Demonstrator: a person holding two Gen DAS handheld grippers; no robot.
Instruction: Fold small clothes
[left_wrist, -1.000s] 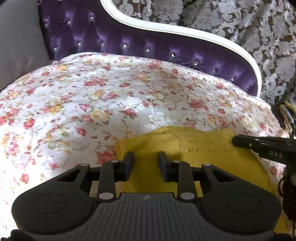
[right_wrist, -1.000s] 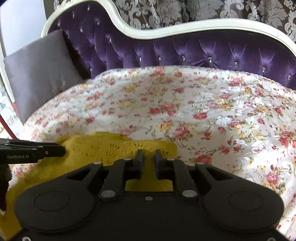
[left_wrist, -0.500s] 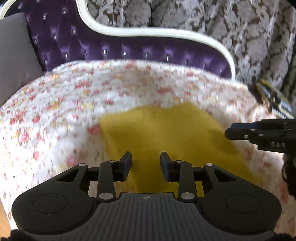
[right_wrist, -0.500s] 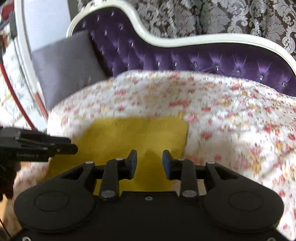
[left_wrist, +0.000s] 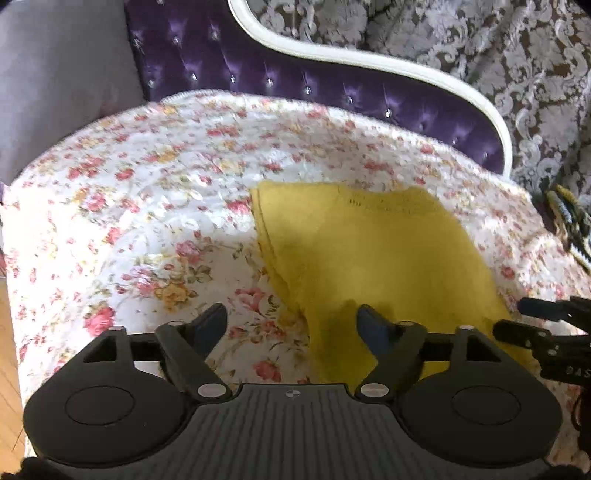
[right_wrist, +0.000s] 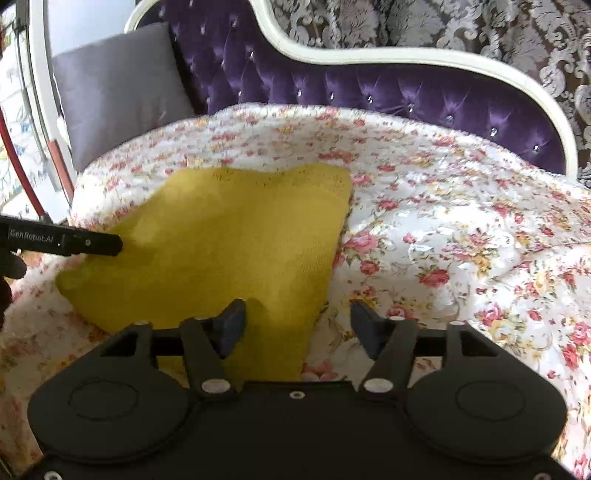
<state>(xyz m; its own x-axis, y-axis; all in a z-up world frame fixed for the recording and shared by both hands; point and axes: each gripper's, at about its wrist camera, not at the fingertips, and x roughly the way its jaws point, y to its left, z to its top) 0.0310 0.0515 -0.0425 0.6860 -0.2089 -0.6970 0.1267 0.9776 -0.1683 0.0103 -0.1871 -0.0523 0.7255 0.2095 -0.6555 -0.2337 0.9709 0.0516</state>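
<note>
- My left gripper (left_wrist: 291, 319) hangs with its jaws spread wide and nothing between them; one blue pad sits over the floral bedspread (left_wrist: 155, 206), the other over the near left edge of the yellow knit garment (left_wrist: 369, 258).
- My right gripper (right_wrist: 297, 315) is likewise spread and empty, straddling the garment's near right edge (right_wrist: 236, 236), one pad above yellow cloth, the other above the quilt.
- The garment lies flat on the bedspread of the purple tufted daybed (right_wrist: 369, 88), roughly rectangular, with layered edges down its left side in the left wrist view, so I judge it already folded at least once.
- It looks like a light, soft, loosely knitted piece with an openwork band near the far edge. I expect it to drape and sag as soon as it is lifted, and to stretch if pulled hard.
- The knit should give my pads good friction, but the stacked layers may slide apart, so I would pinch through all of them together.
- The best hold, I think, is at the two near corners, one per gripper, close to the edge, so the cloth carries over evenly toward the far side.
- The quilt beneath is puffy; a deep bite risks catching bedspread along with the garment.
- A grey cushion (right_wrist: 118, 88) sits well apart at the head end, out of the way.
</note>
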